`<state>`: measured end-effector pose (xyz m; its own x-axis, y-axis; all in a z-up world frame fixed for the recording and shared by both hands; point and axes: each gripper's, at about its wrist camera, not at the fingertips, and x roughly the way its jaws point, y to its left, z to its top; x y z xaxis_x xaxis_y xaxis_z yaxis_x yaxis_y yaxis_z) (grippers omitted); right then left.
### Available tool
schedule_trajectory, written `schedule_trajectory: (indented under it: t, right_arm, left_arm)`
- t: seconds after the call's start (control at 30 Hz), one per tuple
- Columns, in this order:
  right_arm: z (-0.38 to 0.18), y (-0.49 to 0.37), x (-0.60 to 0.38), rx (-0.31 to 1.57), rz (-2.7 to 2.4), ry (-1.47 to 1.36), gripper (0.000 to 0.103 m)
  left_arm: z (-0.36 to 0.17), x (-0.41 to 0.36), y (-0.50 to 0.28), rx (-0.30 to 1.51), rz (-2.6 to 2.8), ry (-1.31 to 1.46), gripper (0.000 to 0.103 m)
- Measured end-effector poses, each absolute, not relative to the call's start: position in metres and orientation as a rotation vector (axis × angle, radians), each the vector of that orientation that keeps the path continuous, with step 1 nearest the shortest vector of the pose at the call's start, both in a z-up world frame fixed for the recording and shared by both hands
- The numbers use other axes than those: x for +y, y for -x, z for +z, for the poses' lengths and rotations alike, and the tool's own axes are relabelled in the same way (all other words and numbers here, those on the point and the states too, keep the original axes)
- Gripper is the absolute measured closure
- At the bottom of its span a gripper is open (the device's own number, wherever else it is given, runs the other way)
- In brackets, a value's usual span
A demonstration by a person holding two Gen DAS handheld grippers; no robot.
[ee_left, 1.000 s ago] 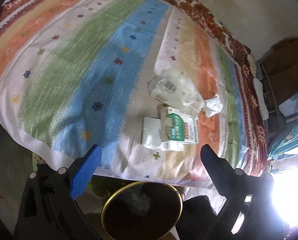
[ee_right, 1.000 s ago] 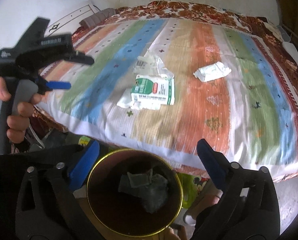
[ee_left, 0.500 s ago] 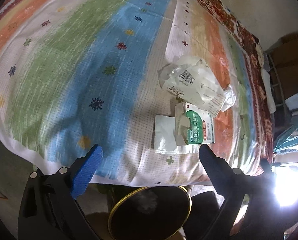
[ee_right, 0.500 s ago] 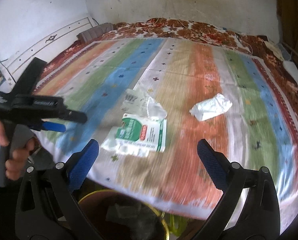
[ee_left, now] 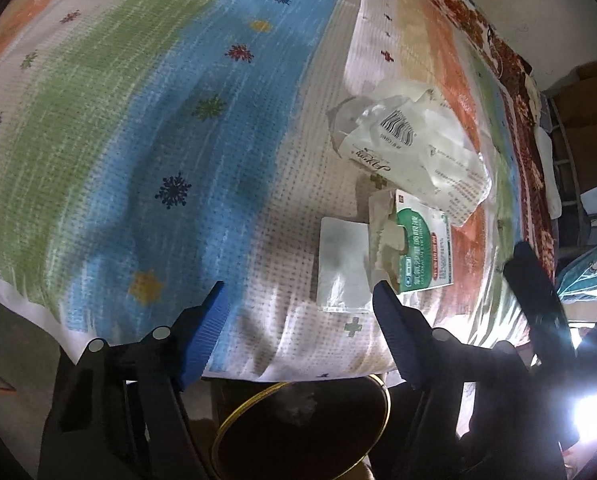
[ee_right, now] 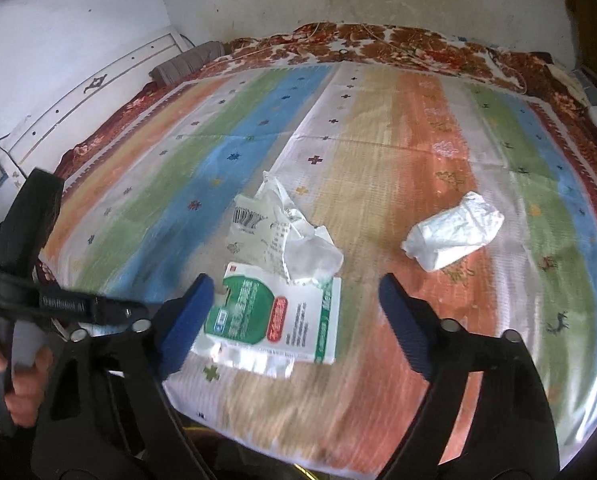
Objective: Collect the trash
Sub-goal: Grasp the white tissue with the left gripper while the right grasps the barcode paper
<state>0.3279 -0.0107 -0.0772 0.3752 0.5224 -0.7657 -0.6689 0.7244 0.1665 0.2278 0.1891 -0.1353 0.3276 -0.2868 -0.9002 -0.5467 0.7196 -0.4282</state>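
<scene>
A torn green-and-white packet (ee_left: 422, 252) (ee_right: 270, 316) lies on the striped blanket (ee_right: 378, 140), with a flat white paper (ee_left: 342, 264) beside it. Just behind the packet sits a crumpled white bag with a barcode (ee_left: 410, 148) (ee_right: 282, 236). A crumpled white wrapper (ee_right: 454, 236) lies apart on the orange stripe. My left gripper (ee_left: 300, 296) hovers over the bed's near edge, left of the paper, jaws closing on nothing. My right gripper (ee_right: 294, 284) hangs above the packet, jaws closing, pads not touching it.
A dark bin with a gold rim (ee_left: 302, 428) stands on the floor below the bed's edge. A hand (ee_right: 22, 388) holds the left tool at the left of the right wrist view. Walls bound the bed behind and to the left; clutter stands at the far right.
Both grippers have moved forward over the bed toward the packet and bag. The bin has dropped out of the right wrist view. Both pairs of jaws stand narrower than before.
</scene>
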Motion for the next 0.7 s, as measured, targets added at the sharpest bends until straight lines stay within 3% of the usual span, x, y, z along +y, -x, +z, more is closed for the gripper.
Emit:
schedule_trajectory:
  t: [0.13, 0.37, 0.5, 0.57, 0.63, 0.7]
  right_arm:
    - [-0.084, -0.336, 0.003, 0.918, 0.790, 0.188, 0.046]
    - [-0.100, -0.338, 0.031, 0.921, 0.814, 0.265, 0.060]
    - [-0.108, -0.343, 0.036, 0.929, 0.805, 0.272, 0.078]
    - [-0.113, -0.346, 0.037, 0.937, 0.800, 0.273, 0.086]
    - [-0.116, -0.348, 0.037, 0.938, 0.795, 0.278, 0.094]
    - [-0.118, -0.349, 0.035, 0.938, 0.793, 0.277, 0.097]
  left_arm:
    - [-0.143, 0.187, -0.236, 1.274, 0.191, 0.799, 0.042]
    - [-0.152, 0.182, -0.245, 1.283, 0.166, 0.828, 0.051]
    - [-0.155, 0.179, -0.248, 1.286, 0.177, 0.801, 0.055]
    - [-0.156, 0.176, -0.250, 1.278, 0.158, 0.807, 0.068]
    - [-0.157, 0.168, -0.255, 1.287, 0.114, 0.806, 0.086]
    - [-0.158, 0.160, -0.258, 1.301, 0.102, 0.769, 0.095]
